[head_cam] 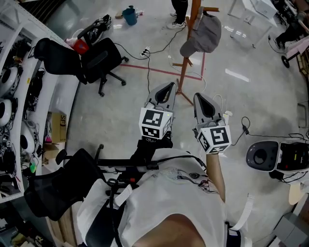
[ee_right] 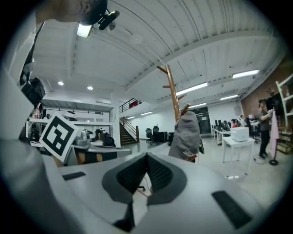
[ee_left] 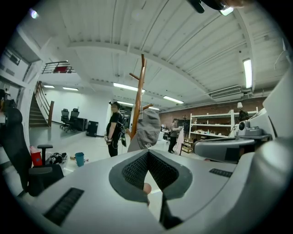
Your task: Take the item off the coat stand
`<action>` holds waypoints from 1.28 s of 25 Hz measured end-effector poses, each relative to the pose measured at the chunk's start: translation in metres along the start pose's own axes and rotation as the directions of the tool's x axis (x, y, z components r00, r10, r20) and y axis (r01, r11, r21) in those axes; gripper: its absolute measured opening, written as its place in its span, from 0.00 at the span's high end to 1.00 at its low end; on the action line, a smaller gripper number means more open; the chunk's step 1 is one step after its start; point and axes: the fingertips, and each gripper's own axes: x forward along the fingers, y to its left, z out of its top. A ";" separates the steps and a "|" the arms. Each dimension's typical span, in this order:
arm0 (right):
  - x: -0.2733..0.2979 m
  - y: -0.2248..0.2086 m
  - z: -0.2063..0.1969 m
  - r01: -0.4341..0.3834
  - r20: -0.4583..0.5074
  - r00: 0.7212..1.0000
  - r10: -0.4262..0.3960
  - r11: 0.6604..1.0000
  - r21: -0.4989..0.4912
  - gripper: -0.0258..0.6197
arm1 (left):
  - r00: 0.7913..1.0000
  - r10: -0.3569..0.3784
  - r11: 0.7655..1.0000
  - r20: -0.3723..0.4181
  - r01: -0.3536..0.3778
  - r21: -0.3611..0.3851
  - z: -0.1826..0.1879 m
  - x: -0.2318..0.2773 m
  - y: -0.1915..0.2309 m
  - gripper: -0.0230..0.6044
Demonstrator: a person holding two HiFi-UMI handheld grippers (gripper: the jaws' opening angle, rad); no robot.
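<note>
A grey hat [head_cam: 205,33] hangs from a side peg of the wooden coat stand [head_cam: 185,58], with its crown resting against the pole. Nothing touches it.

The left gripper [head_cam: 165,92] is held on the near side of the stand, pointing at its foot. Its jaws are closed tip to tip with nothing between them. The right gripper [head_cam: 202,102] is just beside it, to the right of the stand's foot. Its jaws are also pressed together and empty. In both gripper views the hat and pole rise beyond the closed jaw tips, apart from them.

A black office chair [head_cam: 94,60] stands on the floor to the left of the stand. A blue bucket [head_cam: 129,15] sits farther off on that same side. In the left gripper view a person in dark clothes [ee_left: 114,129] stands beside the stand, behind it. A line of red tape [head_cam: 159,71] runs along the floor towards the stand's foot.
</note>
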 end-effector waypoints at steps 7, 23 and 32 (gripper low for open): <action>0.051 -0.020 0.011 0.037 0.014 0.999 -0.037 0.999 0.014 0.96 | 0.999 -0.050 0.999 -0.013 0.050 -0.007 0.009 0.039 0.031 0.96; 0.079 -0.083 0.042 0.097 0.084 0.991 -0.101 0.994 0.053 0.95 | 0.999 -0.041 0.999 -0.005 0.041 -0.005 0.031 0.086 0.043 0.96; 0.090 -0.118 0.067 0.107 0.139 0.984 -0.115 0.992 0.061 0.95 | 0.999 -0.021 0.999 0.035 0.020 0.043 0.059 0.108 0.034 0.96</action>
